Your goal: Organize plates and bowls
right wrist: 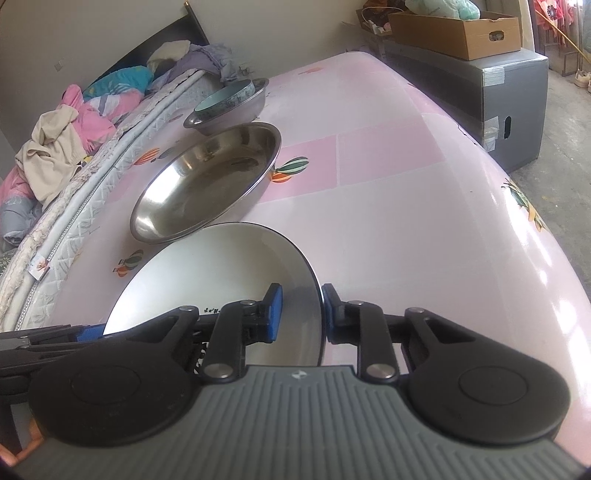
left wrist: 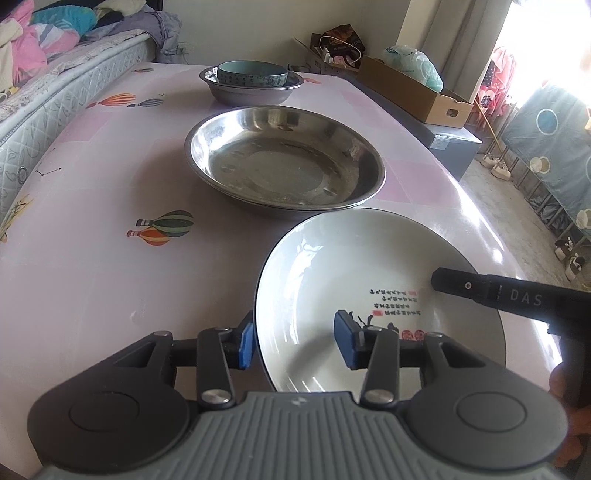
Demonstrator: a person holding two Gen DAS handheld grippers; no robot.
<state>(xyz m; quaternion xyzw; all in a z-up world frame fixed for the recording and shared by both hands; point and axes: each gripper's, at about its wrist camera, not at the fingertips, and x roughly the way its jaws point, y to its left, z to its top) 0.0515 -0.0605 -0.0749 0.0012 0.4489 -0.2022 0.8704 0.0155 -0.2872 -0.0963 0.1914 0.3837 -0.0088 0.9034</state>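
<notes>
A white plate (left wrist: 332,266) with a dark rim and printed writing lies at the near edge of the pink table (left wrist: 92,258). My left gripper (left wrist: 295,339) straddles its left rim: one blue pad sits outside the rim, the other well inside over the plate, so it is open. My right gripper (right wrist: 301,314) straddles the same white plate (right wrist: 221,266) at its right rim. Its outer pad lies against the rim and a strip of plate shows before the inner pad. A wide steel plate (left wrist: 284,158) stands just behind. Farther back, a teal bowl (left wrist: 251,74) sits in a steel bowl (left wrist: 251,92).
A bed with a mattress (left wrist: 48,99) and bedding runs along the table's left side. To the right stand a grey box (right wrist: 509,96) with a cardboard tray (right wrist: 461,29) on it. The right gripper's black finger (left wrist: 480,291) reaches over the white plate.
</notes>
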